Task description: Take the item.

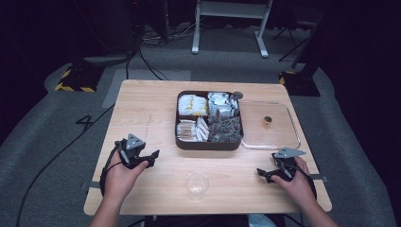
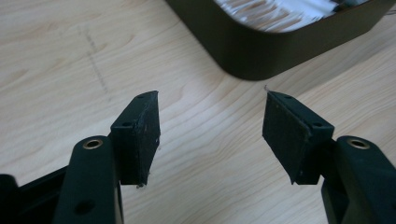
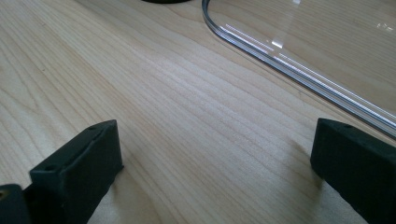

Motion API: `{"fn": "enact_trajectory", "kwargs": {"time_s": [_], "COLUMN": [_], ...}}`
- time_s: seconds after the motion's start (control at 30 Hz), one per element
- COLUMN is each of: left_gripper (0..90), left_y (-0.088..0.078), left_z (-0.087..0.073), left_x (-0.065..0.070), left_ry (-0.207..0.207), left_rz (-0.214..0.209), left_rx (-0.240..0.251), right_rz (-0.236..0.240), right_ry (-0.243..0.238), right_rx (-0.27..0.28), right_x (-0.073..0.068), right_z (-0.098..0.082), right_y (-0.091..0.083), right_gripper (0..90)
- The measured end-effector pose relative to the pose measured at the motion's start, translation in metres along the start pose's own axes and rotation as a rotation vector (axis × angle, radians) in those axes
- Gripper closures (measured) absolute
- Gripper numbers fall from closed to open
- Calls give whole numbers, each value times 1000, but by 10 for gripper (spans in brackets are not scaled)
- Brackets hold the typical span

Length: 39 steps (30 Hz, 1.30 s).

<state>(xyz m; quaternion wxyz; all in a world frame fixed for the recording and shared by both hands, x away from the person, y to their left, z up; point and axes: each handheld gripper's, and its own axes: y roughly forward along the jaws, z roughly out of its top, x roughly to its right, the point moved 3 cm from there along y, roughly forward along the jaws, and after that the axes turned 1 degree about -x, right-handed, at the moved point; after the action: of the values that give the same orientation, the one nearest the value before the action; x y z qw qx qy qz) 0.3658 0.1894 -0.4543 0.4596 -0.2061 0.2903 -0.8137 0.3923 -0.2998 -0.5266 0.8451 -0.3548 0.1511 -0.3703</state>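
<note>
From the high view, a dark brown square tray with four compartments [image 1: 209, 143] is sitting at the centre of the pale wooden table [image 1: 142, 113], its sections holding white, yellow and silvery packets. A clear rectangular plastic lid with a small brown knob [image 1: 271, 124] is lying flat at the tray's 3 o'clock, touching its side. A clear plastic cup [image 1: 196, 185] is standing at the tray's 6 o'clock, near the table's front edge. The left gripper [image 1: 153, 156] is resting in the person's left hand [image 1: 118, 177] at the tray's 8 o'clock, and the right gripper [image 1: 263, 174] is sitting in the right hand [image 1: 299, 184] at the tray's 4 o'clock, just below the lid's near corner.

In the left gripper view, the left gripper [image 2: 211, 126] is holding its jaws wide apart over bare wood with nothing between them; the tray's rounded dark corner [image 2: 261, 51] is lying at 1 o'clock beyond the tips.

In the right gripper view, the right gripper [image 3: 212, 154] is also spreading its jaws wide, gripping nothing, close above the tabletop. The lid's clear rounded rim [image 3: 299, 70] is running from 12 toward 3 o'clock, just past the right-hand jaw.
</note>
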Motion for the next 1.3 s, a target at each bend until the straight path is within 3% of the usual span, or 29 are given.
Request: {"fn": "enact_trajectory", "kwargs": {"time_s": [0.23, 0.4, 0.5, 0.83, 1.03, 1.1, 1.2, 1.3], "left_gripper": [364, 358, 361, 390, 394, 388, 389, 390], "left_y": [3, 11, 17, 48, 59, 61, 65, 70], "left_z": [33, 53, 63, 97, 116, 126, 135, 140], "left_x": [8, 15, 16, 14, 15, 17, 20, 21], "left_ry": [22, 89, 88, 123, 115, 121, 104, 102], "left_rz": [-50, -87, -119, -92, -96, -75, -104, -105], "left_rx": [26, 45, 66, 46, 49, 54, 61, 59], "right_rz": [3, 0, 2, -2, 11, 11, 11, 11], "right_ry": [0, 7, 2, -3, -8, -8, -8, -8], "right_rx": [2, 30, 34, 37, 41, 41, 41, 41], "right_x": [0, 6, 7, 7, 6, 6, 6, 6], "right_z": [0, -2, -3, -3, -4, -4, -3, -4], "right_y": [0, -5, -6, -6, -7, -7, -7, -7], "right_gripper": [27, 153, 163, 179, 200, 200, 200, 200]}}
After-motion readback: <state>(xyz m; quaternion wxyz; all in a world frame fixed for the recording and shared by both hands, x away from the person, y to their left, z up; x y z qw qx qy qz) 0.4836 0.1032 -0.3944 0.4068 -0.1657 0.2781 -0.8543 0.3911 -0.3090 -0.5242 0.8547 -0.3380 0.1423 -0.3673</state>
